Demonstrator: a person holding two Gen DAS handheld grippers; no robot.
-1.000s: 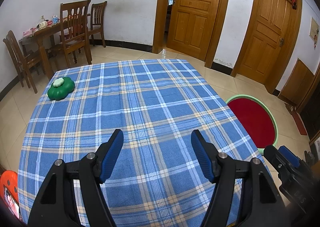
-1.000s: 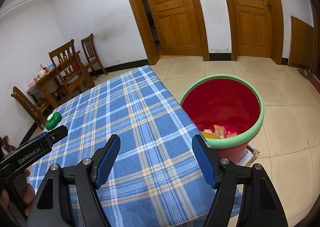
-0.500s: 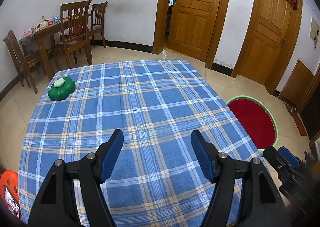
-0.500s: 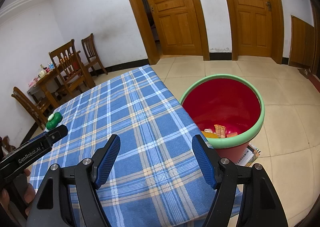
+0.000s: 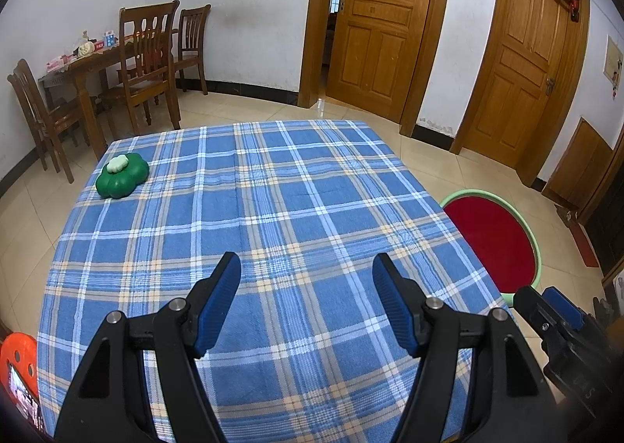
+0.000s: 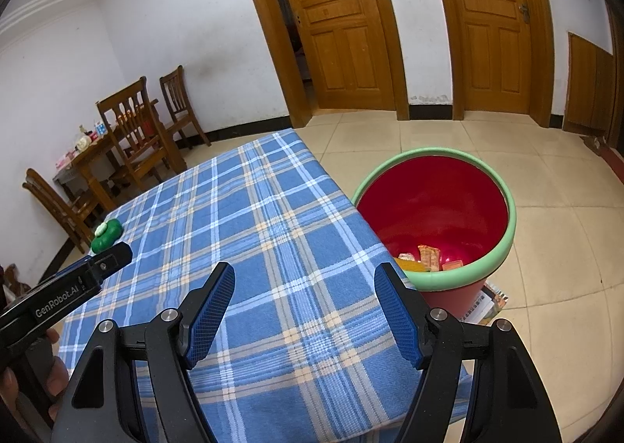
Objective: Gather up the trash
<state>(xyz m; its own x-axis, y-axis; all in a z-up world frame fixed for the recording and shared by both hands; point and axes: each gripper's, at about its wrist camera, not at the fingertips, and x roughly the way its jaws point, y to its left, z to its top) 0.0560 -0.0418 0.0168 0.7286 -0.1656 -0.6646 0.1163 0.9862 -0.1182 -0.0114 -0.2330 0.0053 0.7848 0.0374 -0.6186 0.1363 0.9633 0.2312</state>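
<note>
Overall scene: a tabletop point(image 5: 273, 209) under a blue plaid cloth, with a red bin point(image 6: 433, 209) on the tiled floor point(image 6: 546, 240) just beside the tabletop's right edge.
Left gripper point(image 5: 306, 279): poised over the near part of the tabletop, angled downward; its jaws stand wide apart with only plaid cloth showing between the blue pads.
Right gripper point(image 6: 304, 283): poised over the tabletop's near right corner, angled downward; its jaws also stand wide apart, holding nothing.
Trash bin: round, red inside, with a pale green rim; it stands upright, touching or almost touching the hanging cloth.
Trash point(image 6: 427, 257): several wrappers and packets in orange, yellow and red lie at the bottom of the bin, against its near wall.
Green object point(image 5: 122, 175): a dark green, flower-shaped item with a small pale piece on top, sitting near the far left corner of the tabletop, well apart from both grippers.
Paper under bin point(image 6: 489, 300): printed sheets or a booklet poke out on the floor at the bin's base.
Background: a wooden dining table point(image 5: 84, 66) with chairs point(image 5: 146, 52) stands against the left wall, small items on it too far off to identify; two wooden doors point(image 5: 526, 72) fill the far wall.
Person: part of a hand point(image 6: 23, 384) shows at the lower left of the right wrist view, gripping the left gripper's handle.
</note>
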